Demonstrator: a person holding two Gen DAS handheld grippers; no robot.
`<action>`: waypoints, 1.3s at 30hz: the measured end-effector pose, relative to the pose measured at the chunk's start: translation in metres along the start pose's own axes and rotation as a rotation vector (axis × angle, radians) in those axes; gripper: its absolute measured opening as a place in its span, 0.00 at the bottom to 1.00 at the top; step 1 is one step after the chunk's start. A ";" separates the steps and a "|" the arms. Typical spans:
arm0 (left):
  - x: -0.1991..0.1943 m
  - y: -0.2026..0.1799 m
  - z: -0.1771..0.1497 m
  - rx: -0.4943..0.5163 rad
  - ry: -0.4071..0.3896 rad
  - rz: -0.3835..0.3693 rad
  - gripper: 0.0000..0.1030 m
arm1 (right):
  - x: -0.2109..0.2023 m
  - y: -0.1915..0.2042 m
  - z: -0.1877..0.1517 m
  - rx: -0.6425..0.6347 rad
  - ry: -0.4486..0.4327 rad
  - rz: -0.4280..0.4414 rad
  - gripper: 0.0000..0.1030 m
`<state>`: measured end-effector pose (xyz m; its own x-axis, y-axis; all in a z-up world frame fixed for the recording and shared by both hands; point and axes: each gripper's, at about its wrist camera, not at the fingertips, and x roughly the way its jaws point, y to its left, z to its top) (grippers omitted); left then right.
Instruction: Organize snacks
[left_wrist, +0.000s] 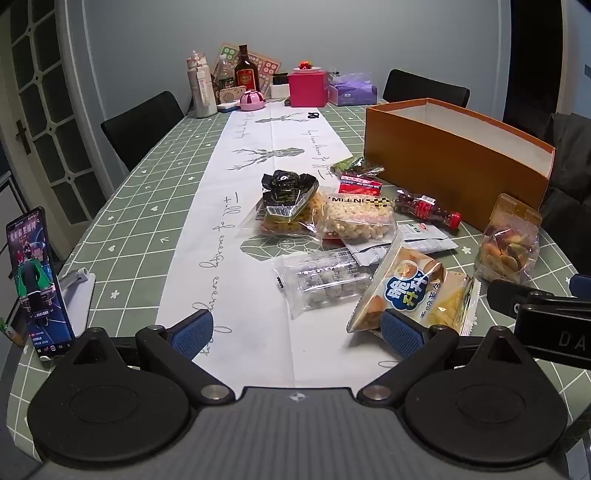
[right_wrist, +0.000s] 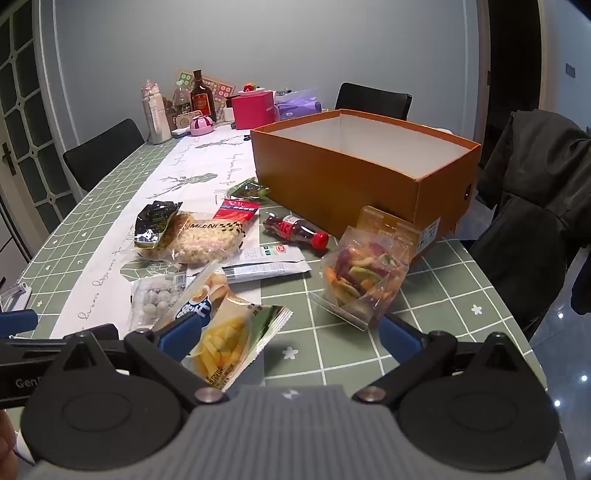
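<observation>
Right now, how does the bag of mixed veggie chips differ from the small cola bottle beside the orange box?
The veggie chips bag stands upright; the cola bottle lies on its side. The bag is clear, showing multicoloured pieces; the bottle holds dark liquid under a red cap and label. The bag looks bulkier than the slim bottle. Both sit on the green tablecloth near the orange box, outside it.

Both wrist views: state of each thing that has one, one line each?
Orange box: open, no lid, looks empty.
Cola bottle: capped, lying on its side.
Phone: propped upright, screen on.
Fries bag: sealed, lying flat.
Veggie chips bag: sealed, standing.
Left gripper: open, holds nothing.
Right gripper: open, holds nothing.
</observation>
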<state>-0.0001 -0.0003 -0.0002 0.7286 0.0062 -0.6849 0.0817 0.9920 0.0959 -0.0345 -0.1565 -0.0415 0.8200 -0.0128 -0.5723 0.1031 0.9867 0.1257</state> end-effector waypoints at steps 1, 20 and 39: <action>0.000 0.000 0.000 -0.003 0.000 -0.003 1.00 | 0.000 0.000 0.000 0.001 0.001 0.001 0.97; 0.001 0.003 -0.002 -0.004 0.011 -0.003 1.00 | 0.002 0.000 0.000 0.001 0.008 -0.002 0.97; 0.001 0.003 -0.001 -0.003 0.013 -0.002 1.00 | 0.000 0.001 -0.002 0.001 0.008 -0.004 0.97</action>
<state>-0.0002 0.0028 -0.0016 0.7194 0.0055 -0.6945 0.0812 0.9924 0.0921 -0.0353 -0.1557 -0.0430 0.8148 -0.0150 -0.5795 0.1065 0.9865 0.1241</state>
